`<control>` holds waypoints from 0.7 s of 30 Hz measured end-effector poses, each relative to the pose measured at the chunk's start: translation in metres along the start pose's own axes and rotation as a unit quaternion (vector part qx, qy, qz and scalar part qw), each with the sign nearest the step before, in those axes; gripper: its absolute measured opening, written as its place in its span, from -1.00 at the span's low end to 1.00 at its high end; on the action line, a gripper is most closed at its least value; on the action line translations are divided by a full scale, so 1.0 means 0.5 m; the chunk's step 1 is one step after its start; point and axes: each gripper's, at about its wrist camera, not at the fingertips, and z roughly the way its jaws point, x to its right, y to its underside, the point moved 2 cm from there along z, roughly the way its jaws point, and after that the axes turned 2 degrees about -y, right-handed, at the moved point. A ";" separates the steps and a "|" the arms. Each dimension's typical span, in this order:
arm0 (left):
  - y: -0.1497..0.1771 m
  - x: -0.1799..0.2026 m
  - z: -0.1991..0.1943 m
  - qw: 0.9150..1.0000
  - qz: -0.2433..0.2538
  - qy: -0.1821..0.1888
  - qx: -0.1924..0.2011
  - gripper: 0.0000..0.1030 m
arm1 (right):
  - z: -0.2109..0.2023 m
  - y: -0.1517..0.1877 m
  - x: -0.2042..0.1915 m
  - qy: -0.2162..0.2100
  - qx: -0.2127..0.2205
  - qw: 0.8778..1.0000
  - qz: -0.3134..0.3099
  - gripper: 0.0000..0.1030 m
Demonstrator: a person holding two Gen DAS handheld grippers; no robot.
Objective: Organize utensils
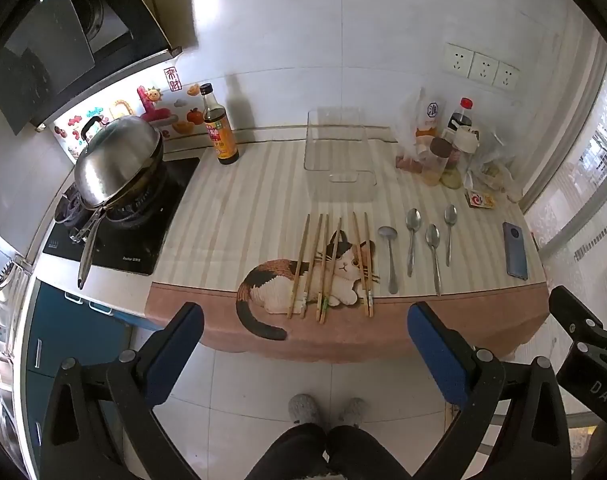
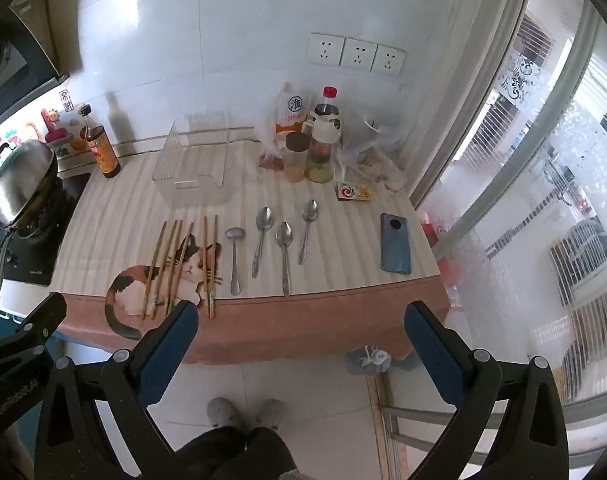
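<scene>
On the worktop (image 1: 231,216) chopsticks (image 1: 327,268) and spoons (image 1: 419,244) lie before the clear bin (image 1: 335,152). I hold both grippers, left (image 1: 303,332) and right (image 2: 301,330), back with jaws wide, empty. Risk: thin chopsticks rolling off the front edge when pinched.

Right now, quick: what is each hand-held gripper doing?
Left hand-held gripper: open, holding nothing, short of the table.
Right hand-held gripper: open, holding nothing.

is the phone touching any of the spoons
Apart. The right wrist view shows bare striped cloth between the phone and the nearest spoon; the left wrist view shows the same gap.
</scene>
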 end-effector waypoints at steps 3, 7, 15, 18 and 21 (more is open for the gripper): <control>-0.001 -0.001 -0.005 1.000 0.001 -0.001 0.001 1.00 | -0.002 0.000 -0.001 -0.001 -0.001 1.000 0.000 1.00; -0.007 -0.002 -0.009 1.000 0.002 -0.003 0.003 1.00 | -0.001 0.005 -0.007 -0.001 0.000 1.000 -0.001 1.00; -0.014 -0.006 -0.022 1.000 0.003 -0.002 0.007 1.00 | -0.004 0.006 -0.013 -0.001 0.002 1.000 -0.001 1.00; -0.017 -0.006 -0.024 1.000 0.002 -0.002 0.007 1.00 | -0.005 0.005 -0.012 -0.001 0.002 1.000 -0.001 1.00; -0.016 -0.006 -0.024 1.000 0.003 -0.002 0.008 1.00 | -0.007 0.006 -0.016 -0.003 0.008 1.000 0.000 1.00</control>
